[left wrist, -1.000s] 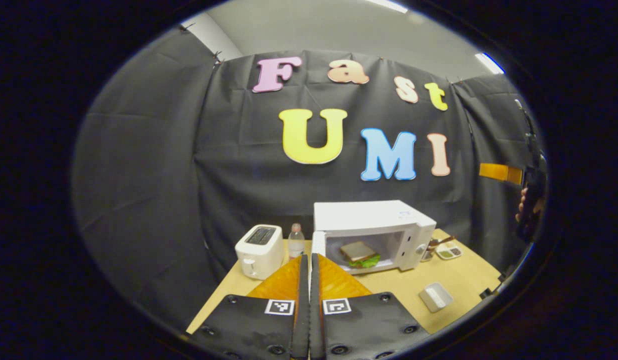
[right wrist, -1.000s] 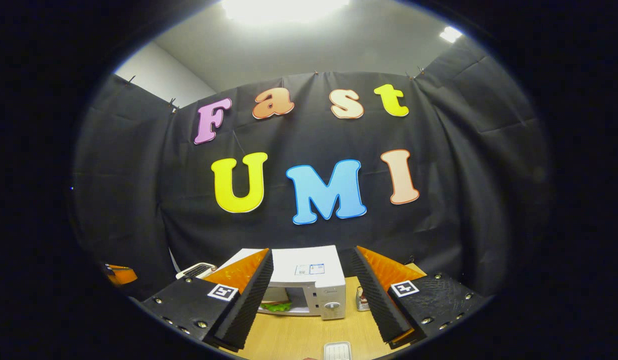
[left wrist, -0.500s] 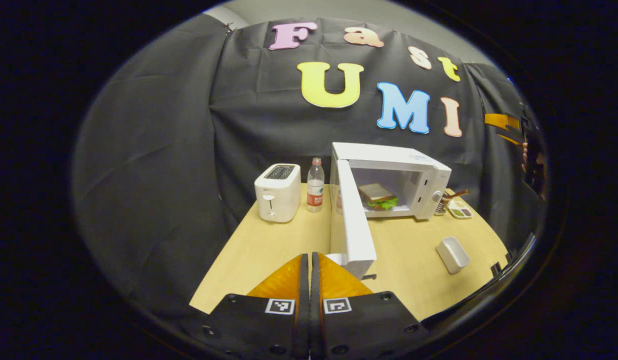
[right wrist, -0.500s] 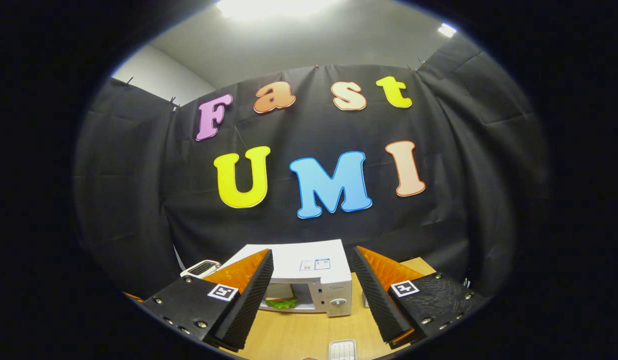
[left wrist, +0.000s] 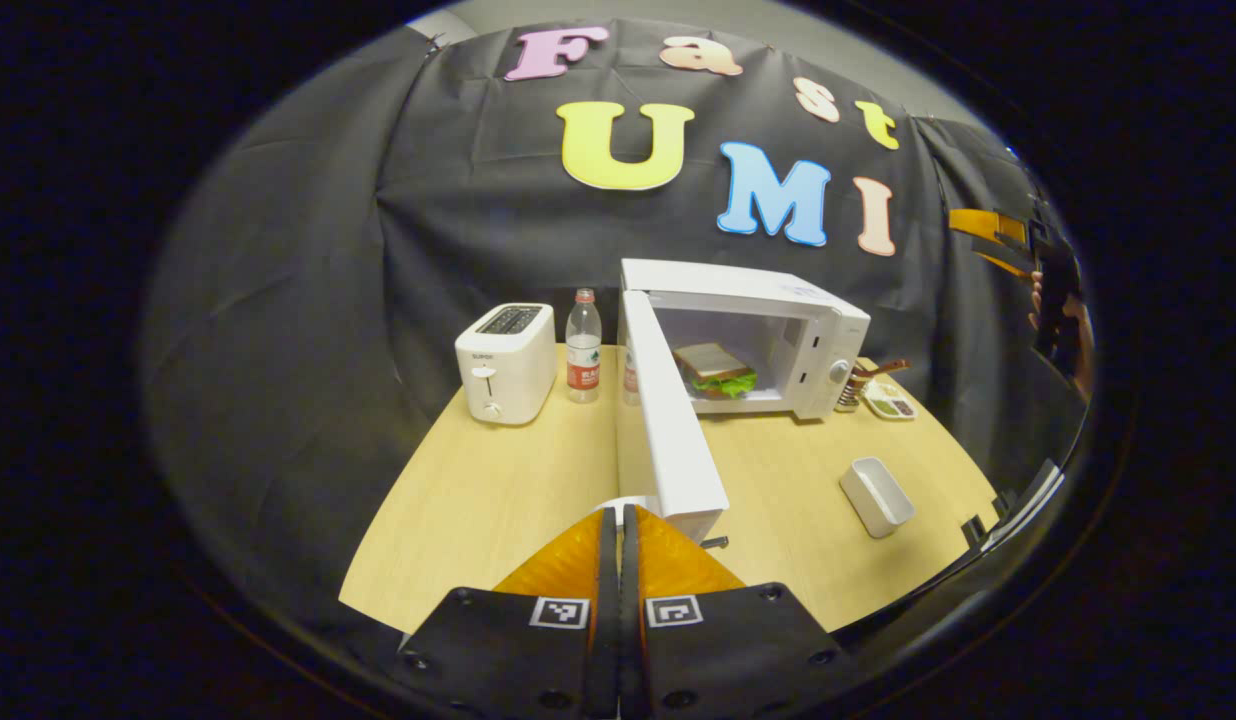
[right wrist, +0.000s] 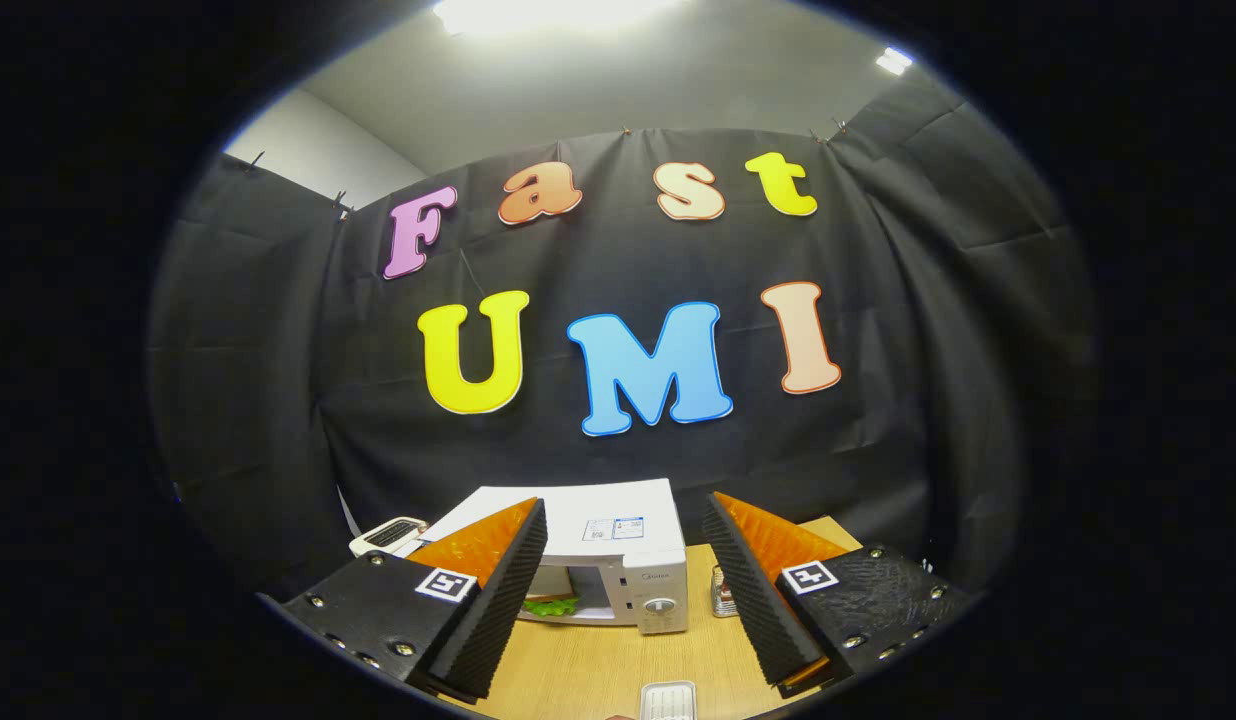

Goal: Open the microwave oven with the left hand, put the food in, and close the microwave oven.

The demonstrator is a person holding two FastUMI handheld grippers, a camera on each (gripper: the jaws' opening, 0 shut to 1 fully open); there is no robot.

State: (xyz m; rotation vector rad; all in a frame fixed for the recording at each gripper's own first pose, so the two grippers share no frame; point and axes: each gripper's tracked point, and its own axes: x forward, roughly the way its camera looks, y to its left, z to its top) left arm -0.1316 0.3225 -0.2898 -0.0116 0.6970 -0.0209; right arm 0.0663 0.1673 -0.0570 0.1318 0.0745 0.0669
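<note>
The white microwave stands at the back of the table, and its door is swung wide open toward me. A sandwich with green lettuce lies inside the cavity. My left gripper is shut with nothing between its fingers, and its tips are just left of the door's near edge. My right gripper is open and empty, held high in front of the microwave, with the lettuce visible inside. In the left gripper view the right gripper appears far right, held by a hand.
On the wooden table a white toaster and a water bottle stand left of the microwave. A small white container lies front right. A condiment dish and a small rack sit beside the microwave's right side.
The left gripper view has dipped from the wall down to the table, bringing the open door's near edge close to its tips. The right gripper has barely moved.
</note>
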